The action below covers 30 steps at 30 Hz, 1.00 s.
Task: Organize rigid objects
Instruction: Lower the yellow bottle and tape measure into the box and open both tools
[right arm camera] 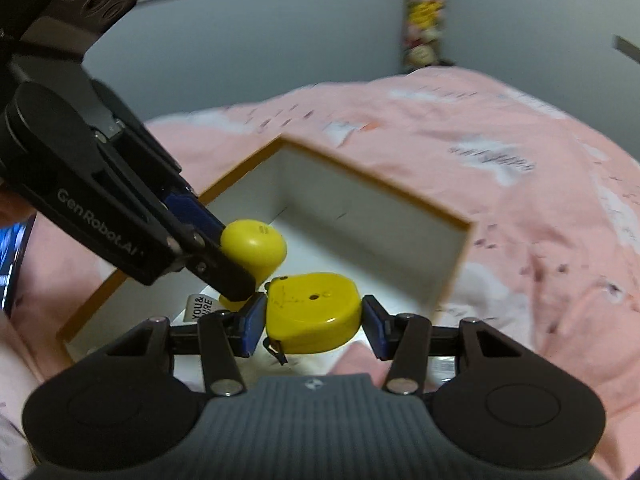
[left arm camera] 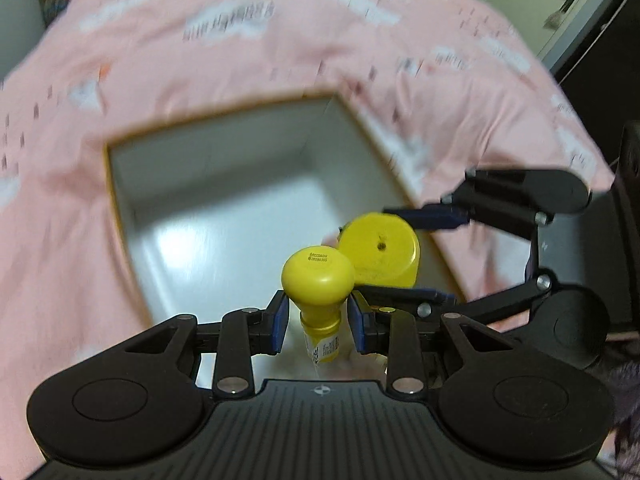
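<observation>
The pink bedcover [left arm camera: 240, 60] is smeared by motion, its dark print unreadable. The yellow-capped bottle [left arm camera: 318, 276] shows its label only partly, blurred below the pads; the cap's tiny code cannot be read. The colourful toys [right arm camera: 424, 12] in the corner are too blurred to identify.

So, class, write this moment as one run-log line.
left claw: shut on yellow-capped bottle | right claw: shut on yellow tape measure | both above open box | box on pink bedspread
</observation>
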{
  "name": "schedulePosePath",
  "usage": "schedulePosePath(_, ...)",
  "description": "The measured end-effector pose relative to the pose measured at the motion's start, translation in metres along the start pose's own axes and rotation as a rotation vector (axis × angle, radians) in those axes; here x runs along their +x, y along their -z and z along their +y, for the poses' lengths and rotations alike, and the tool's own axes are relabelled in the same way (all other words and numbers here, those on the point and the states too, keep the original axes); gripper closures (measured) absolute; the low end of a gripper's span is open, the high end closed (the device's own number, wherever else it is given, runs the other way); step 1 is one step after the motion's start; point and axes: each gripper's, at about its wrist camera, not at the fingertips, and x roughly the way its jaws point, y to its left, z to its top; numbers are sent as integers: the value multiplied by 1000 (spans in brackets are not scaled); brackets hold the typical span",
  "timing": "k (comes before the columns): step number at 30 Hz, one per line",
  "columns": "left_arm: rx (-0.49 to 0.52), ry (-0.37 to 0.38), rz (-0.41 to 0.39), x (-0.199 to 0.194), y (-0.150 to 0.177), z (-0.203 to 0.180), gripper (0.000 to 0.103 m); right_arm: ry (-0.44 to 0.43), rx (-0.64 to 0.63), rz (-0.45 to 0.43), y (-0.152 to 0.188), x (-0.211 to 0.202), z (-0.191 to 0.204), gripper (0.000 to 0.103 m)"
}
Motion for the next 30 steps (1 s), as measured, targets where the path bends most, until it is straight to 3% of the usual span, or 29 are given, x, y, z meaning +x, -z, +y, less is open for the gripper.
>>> schedulePosePath(5, -1, -36, 122, 28, 9, 9, 69, -62, -28, 89, 4, 34, 12, 52)
schedulePosePath(9, 57, -68, 164, 38, 5, 0, 69, -76, -41, 138, 8, 52, 15, 52)
schedulePosePath(15, 119, -104, 280, 64, -2, -11, 69, -49, -45, 164, 10, 59, 7, 52)
schedulePosePath(21, 94, -112, 327, 82, -7, -9, 70, -54, -27, 157, 13, 59, 5, 52)
schedulePosePath(27, 54, -76, 282, 70, -6, 0, 70, -54, -13, 149, 14, 56, 5, 52)
schedulePosePath(30, 30, -47, 189, 44, -6, 5, 60, -59, 4, 142, 15, 51, 5, 52)
